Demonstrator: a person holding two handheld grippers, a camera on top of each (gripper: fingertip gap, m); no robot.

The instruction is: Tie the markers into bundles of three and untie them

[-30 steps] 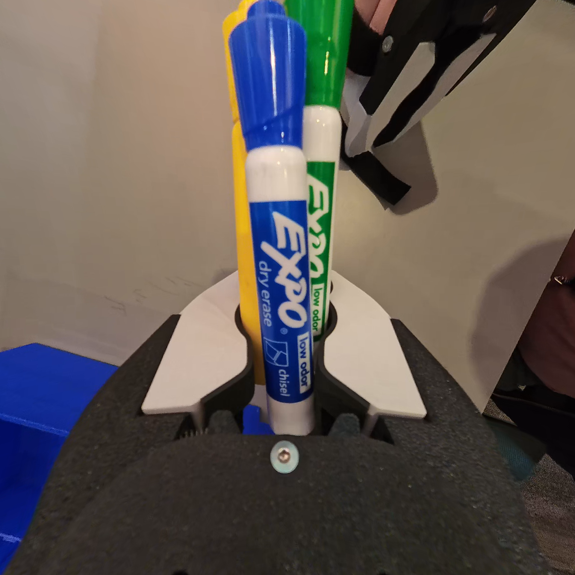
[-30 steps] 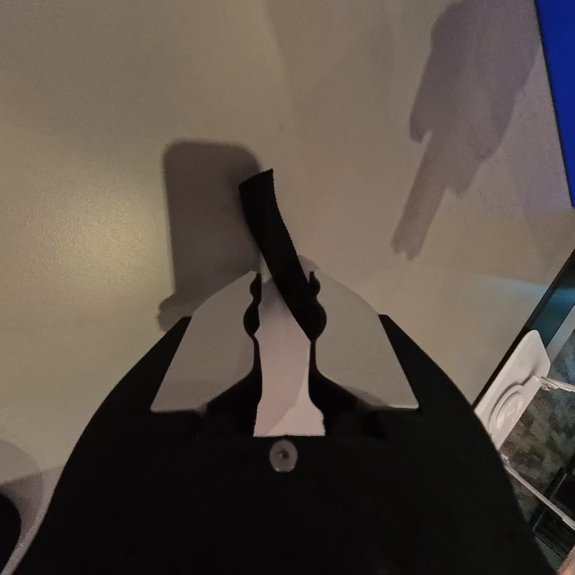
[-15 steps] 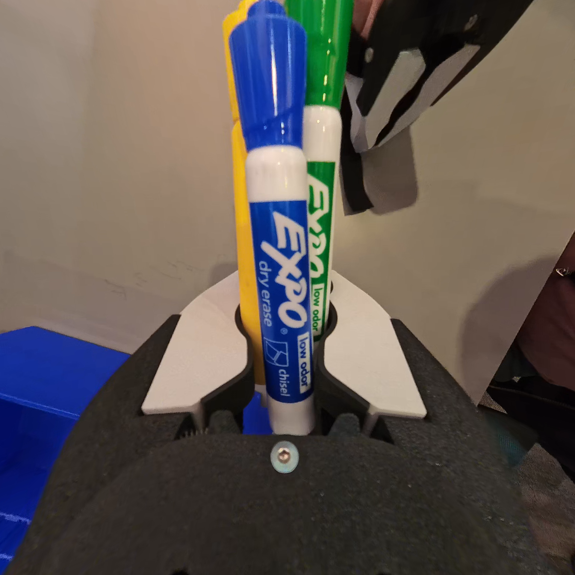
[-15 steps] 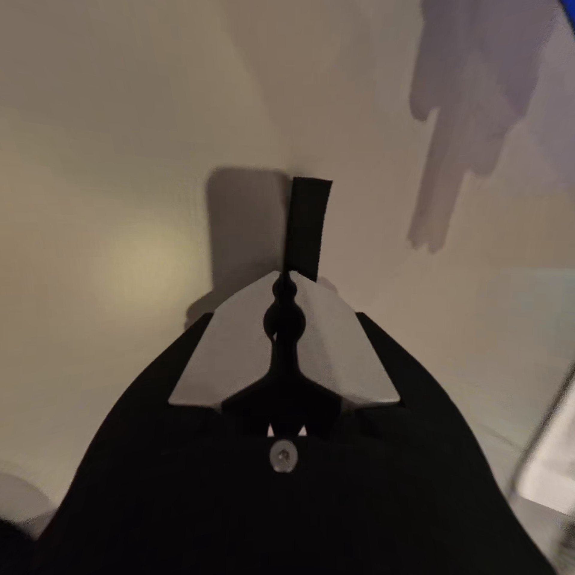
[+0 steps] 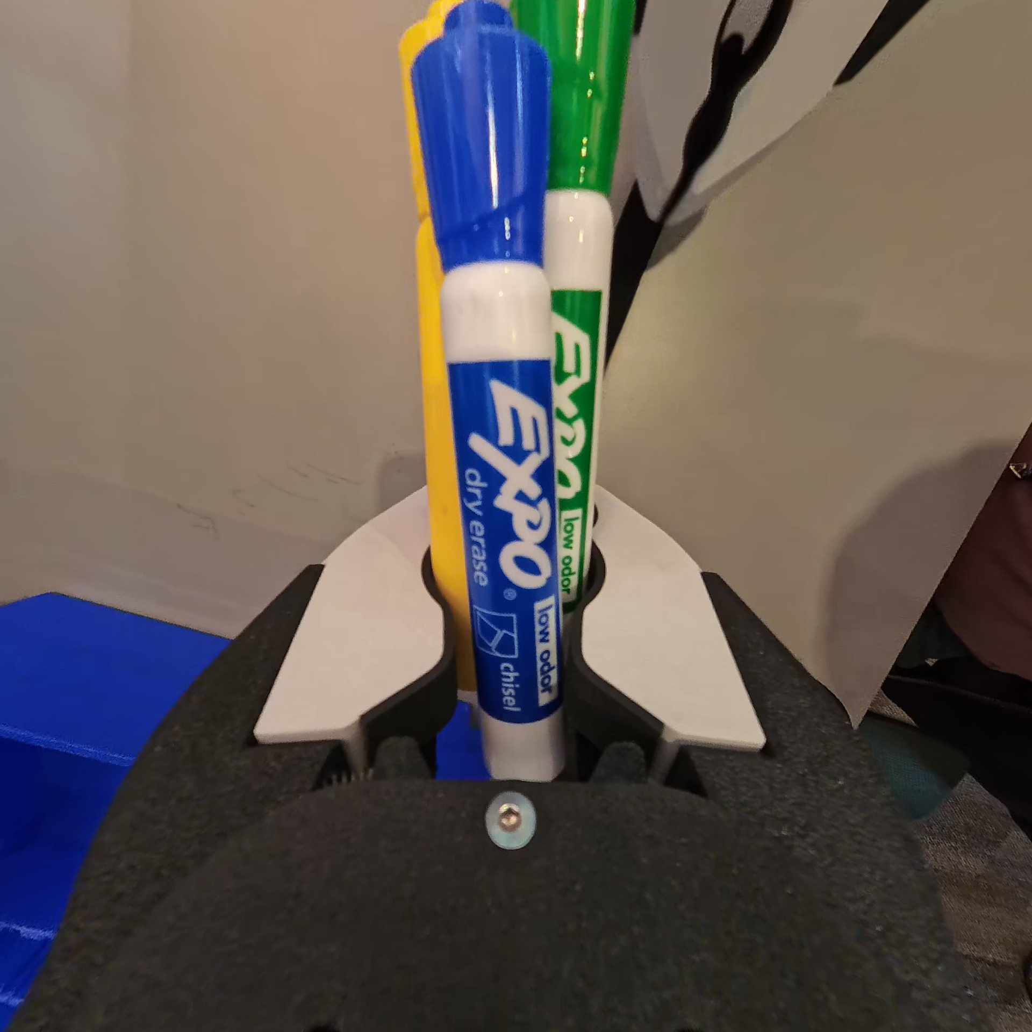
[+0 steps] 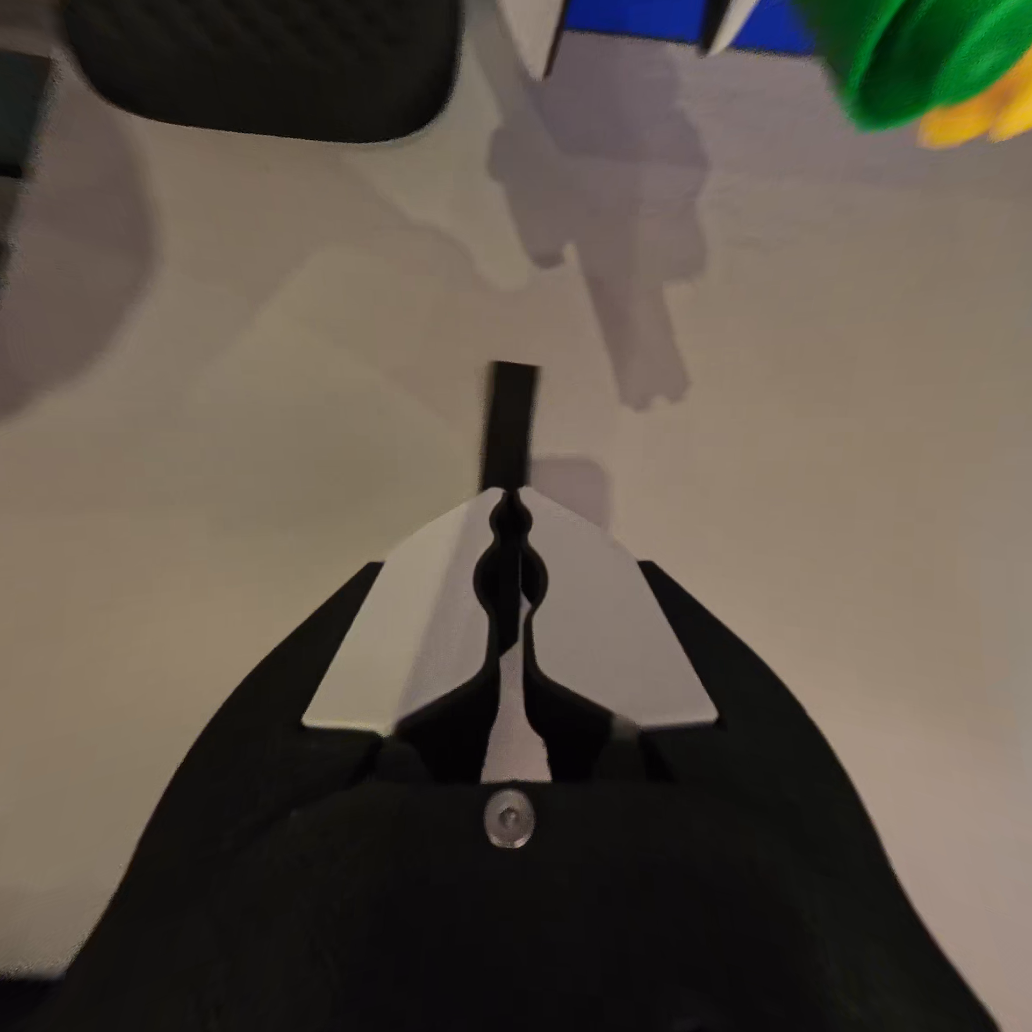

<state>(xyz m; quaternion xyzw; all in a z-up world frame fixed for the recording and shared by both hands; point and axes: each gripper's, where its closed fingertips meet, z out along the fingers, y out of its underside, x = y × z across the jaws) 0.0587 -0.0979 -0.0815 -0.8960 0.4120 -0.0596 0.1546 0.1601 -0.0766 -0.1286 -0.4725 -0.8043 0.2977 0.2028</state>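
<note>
Where the pale surface (image 5: pixel 195 335) fills both wrist views, a blue bin (image 5: pixel 84 726) occupies the lower left corner of the left wrist view. The left gripper (image 5: pixel 511 536) has its jaws closed on three markers that stand upright between the white fingers (image 5: pixel 368 631). The blue marker (image 5: pixel 497 447) is nearest the camera, the green marker (image 5: pixel 575 279) is just beside it on the right, and the yellow marker (image 5: pixel 433 391) is behind it on the left, all touching. The right gripper (image 6: pixel 509 494) has its jaws closed on a black strap (image 6: pixel 511 424), whose free end projects forward past the fingertips. In the left wrist view the right gripper appears at the upper right, just beside the green marker's cap. In the right wrist view the green and yellow caps show blurred at the upper right corner.
</note>
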